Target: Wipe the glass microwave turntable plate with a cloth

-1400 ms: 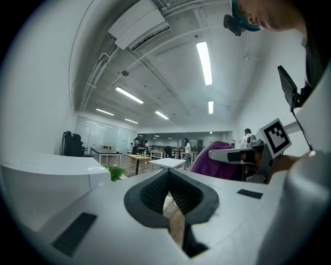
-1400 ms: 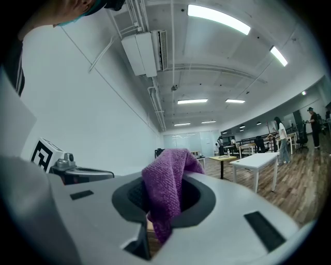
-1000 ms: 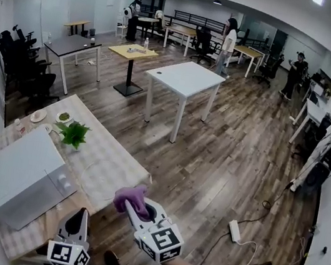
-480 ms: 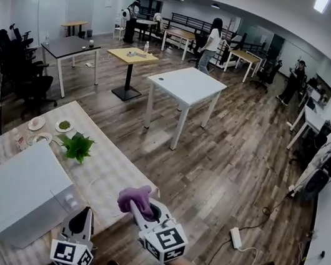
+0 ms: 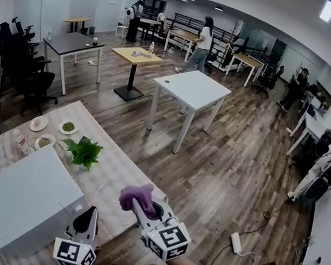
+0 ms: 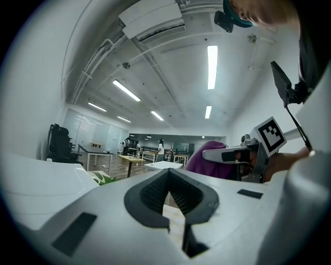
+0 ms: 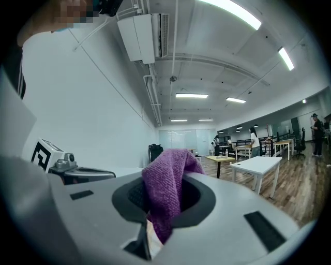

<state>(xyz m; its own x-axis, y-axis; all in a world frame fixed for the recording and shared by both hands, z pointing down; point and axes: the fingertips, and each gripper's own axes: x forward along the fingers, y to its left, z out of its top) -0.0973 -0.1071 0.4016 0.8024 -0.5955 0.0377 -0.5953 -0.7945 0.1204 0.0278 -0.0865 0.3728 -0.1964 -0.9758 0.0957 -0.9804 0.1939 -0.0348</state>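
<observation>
A: Eyes on the purple cloth [image 5: 137,195] first. It's bunched up and pinched in the right gripper [image 5: 144,211], jaws clamped on it. One fold sticks up out of the top and a tail hangs down between them.

B: And the glass plate?

A: Hard call. From the head view I can't pick it out against the checked tablecloth [image 5: 115,167]. It may be there, clear glass on a pattern, but I won't commit.

B: Fair. Left side?

A: The left gripper [image 5: 88,215] has its jaws pressed together with nothing between them (its own view shows just the ribbed pads meeting and a sliver of tablecloth below). It hovers just off the front corner of the white microwave [image 5: 24,196]. The right gripper sits beside it, to its right, near the tablecloth's near edge, and the two are apart.

B: Both look tipped up, don't they?

A: They do. Each gripper view takes in ceiling lights and the far room. From the left gripper view the cloth shows as a purple lump at the right one's tip.

B: What else is on that tablecloth?

A: Beyond the microwave there's a small leafy plant [image 5: 85,151], then three little dishes [image 5: 68,127] toward the far corner. Out on the wood floor [image 5: 229,165] stands a white table [image 5: 192,89] with a yellow table [image 5: 139,55] behind it, and a person [image 5: 203,35] is walking at the back.
</observation>
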